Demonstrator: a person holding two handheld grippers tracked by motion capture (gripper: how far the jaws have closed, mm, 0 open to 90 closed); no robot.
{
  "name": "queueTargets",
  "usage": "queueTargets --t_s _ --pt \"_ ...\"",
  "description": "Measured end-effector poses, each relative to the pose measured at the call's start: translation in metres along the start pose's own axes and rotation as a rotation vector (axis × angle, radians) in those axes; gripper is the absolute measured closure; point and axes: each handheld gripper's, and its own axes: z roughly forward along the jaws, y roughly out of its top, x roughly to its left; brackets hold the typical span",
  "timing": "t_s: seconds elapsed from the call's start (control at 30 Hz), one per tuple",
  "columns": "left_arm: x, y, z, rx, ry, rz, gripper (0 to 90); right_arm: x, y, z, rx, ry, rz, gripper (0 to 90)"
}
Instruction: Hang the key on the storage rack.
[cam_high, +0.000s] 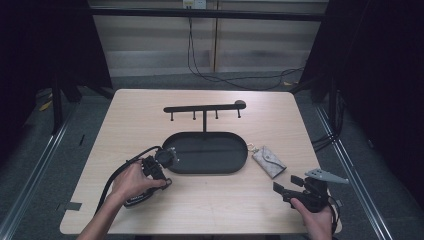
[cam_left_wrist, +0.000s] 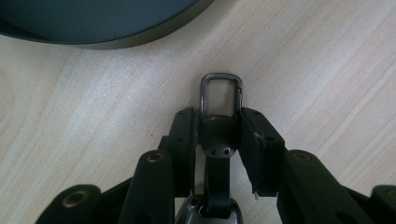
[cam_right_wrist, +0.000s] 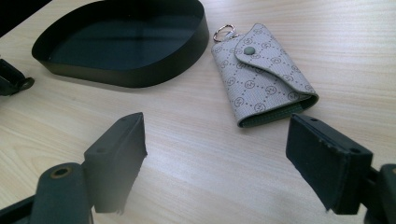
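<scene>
- My left tool (cam_left_wrist: 217, 123) has its 2 jaws clamped on a dark key fob (cam_left_wrist: 216, 140); its pads press the fob's sides just below the metal clasp (cam_left_wrist: 221, 93), which sticks out past the jaw tips.
- The fob's dark strap (cam_left_wrist: 217, 184) runs back between the jaws toward the tool body.
- In the high view the left tool (cam_high: 161, 167) lies low over the tabletop (cam_high: 210, 200), just beside the left end of the black oval tray (cam_high: 207, 170), with my left hand (cam_high: 132, 182) wrapped around it.
- The fob and clasp sit on bare wood outside the tray, near its rim (cam_left_wrist: 140, 39).
- My right tool (cam_right_wrist: 215, 158) stands wide, nothing between its pads; it hovers near the front right corner of the tabletop.
- A grey patterned key pouch (cam_right_wrist: 264, 77) lies flat ahead of the right tool, its snap flap shut, a small ring (cam_right_wrist: 224, 31) at its far end just beside the tray wall.
- A black hook rack (cam_high: 205, 107) rises from the tray's far side; its 4 pegs hang bare.
</scene>
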Motion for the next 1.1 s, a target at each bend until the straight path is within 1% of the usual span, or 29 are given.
queueTargets --t_s 0.1,0.2,0.23,0.3,0.33,0.37,0.43,0.5,0.57,0.63,0.73,0.77,0.8,0.83,0.9,0.97,1.0,1.03,1.07,1.1 --pt "-0.002 0.001 0.000 0.010 0.014 0.011 67.5 0.001 0.000 0.000 0.002 0.001 -0.004 20.0" --pt "-0.005 0.002 0.000 0.025 0.039 0.032 67.9 0.001 0.000 0.000 0.001 0.004 -0.003 20.0" --pt "-0.007 0.002 0.001 0.021 0.054 0.024 68.8 0.001 0.000 0.000 0.001 0.004 -0.003 20.0" --pt "-0.007 0.004 0.001 0.036 0.058 0.029 69.4 0.001 0.000 0.000 0.004 0.004 -0.003 20.0" --pt "-0.007 0.004 0.001 0.033 0.056 0.016 69.5 0.001 0.000 0.000 0.005 0.004 -0.003 20.0" --pt "-0.007 0.005 0.001 0.043 0.054 0.015 69.7 0.001 0.000 0.000 0.005 0.005 -0.004 20.0" --pt "-0.007 0.006 0.002 0.045 0.056 -0.010 69.9 0.001 0.000 0.000 0.003 0.007 -0.007 19.9" --pt "-0.007 0.008 0.001 0.061 0.064 -0.011 70.2 0.001 0.000 0.000 0.003 0.008 -0.008 19.8" --pt "-0.007 0.009 0.002 0.063 0.058 -0.016 70.3 0.001 0.000 0.000 0.005 0.008 -0.007 19.7" --pt "-0.006 0.008 0.001 0.063 0.048 0.005 70.5 0.001 0.000 0.001 0.009 0.009 -0.006 19.5" --pt "-0.003 0.005 0.000 0.037 0.034 -0.024 70.6 0.001 0.000 0.001 0.007 0.016 -0.003 18.6" --pt "-0.002 0.004 0.001 0.025 0.021 -0.042 70.6 0.001 0.000 0.001 0.006 0.019 -0.002 18.3" --pt "0.000 0.004 0.000 0.032 0.012 -0.040 70.6 0.001 0.000 0.001 0.005 0.018 -0.003 18.0" --pt "0.001 0.003 0.000 0.014 0.012 -0.057 70.7 0.001 0.000 0.001 0.004 0.018 -0.002 17.9" --pt "0.002 0.003 0.000 0.016 0.010 -0.067 70.7 0.001 0.000 0.001 0.004 0.021 -0.003 17.1" --pt "0.002 0.002 0.000 0.012 0.007 -0.066 70.7 0.000 0.000 0.001 0.007 0.021 0.000 16.7" --pt "0.003 0.002 -0.002 0.021 0.001 -0.055 70.7 0.000 0.000 0.001 0.008 0.020 0.000 16.7" --pt "0.002 0.001 -0.003 -0.002 0.009 -0.064 70.7 0.000 0.000 0.001 0.008 0.020 0.001 16.6" --pt "0.003 0.000 -0.004 -0.002 0.006 -0.064 70.6 0.000 0.000 0.001 0.007 0.020 0.000 16.5" --pt "0.003 -0.001 -0.005 -0.004 -0.011 -0.067 70.7 0.000 0.000 0.001 0.009 0.019 -0.001 16.5"
